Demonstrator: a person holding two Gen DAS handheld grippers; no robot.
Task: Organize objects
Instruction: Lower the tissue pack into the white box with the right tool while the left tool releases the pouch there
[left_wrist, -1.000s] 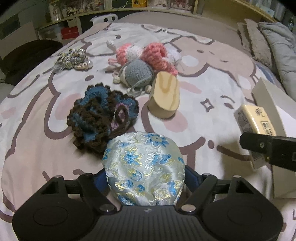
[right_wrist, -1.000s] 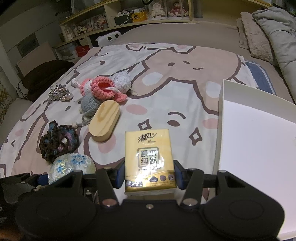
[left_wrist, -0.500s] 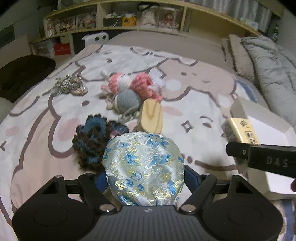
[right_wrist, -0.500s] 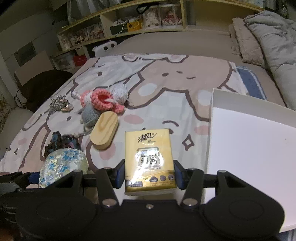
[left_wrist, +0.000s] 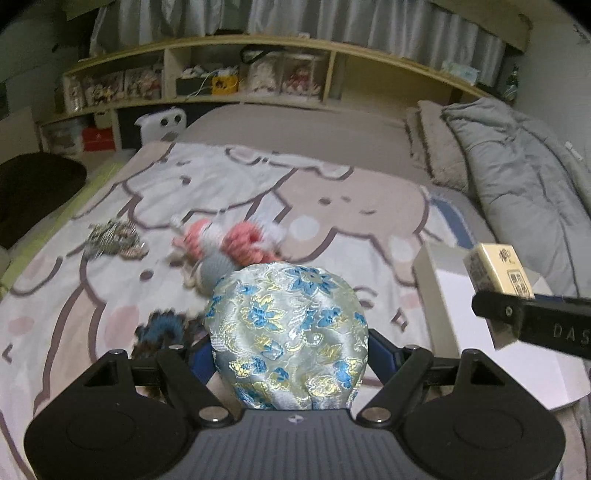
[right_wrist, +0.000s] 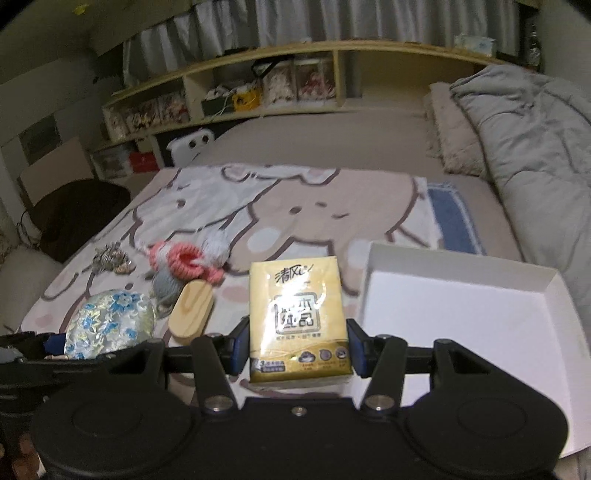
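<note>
Silky floral brocade pouch (left_wrist: 288, 332) in left tool (left_wrist: 291, 360), rounded, puffy.

Pink crochet toys (left_wrist: 236, 243) motion-blurred; white tray (right_wrist: 476, 325) cut off at right.

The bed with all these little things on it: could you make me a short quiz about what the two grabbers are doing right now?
1. True or false: the left gripper is shut on the floral pouch.
2. What does the right gripper hold? A) wooden oval block B) yellow tissue pack C) crochet toy
3. Fill in: the white tray lies to the ____ of the tissue pack in the right wrist view.

Key: 1 true. 2 B; the wooden oval block lies on the blanket. 3 right.
</note>
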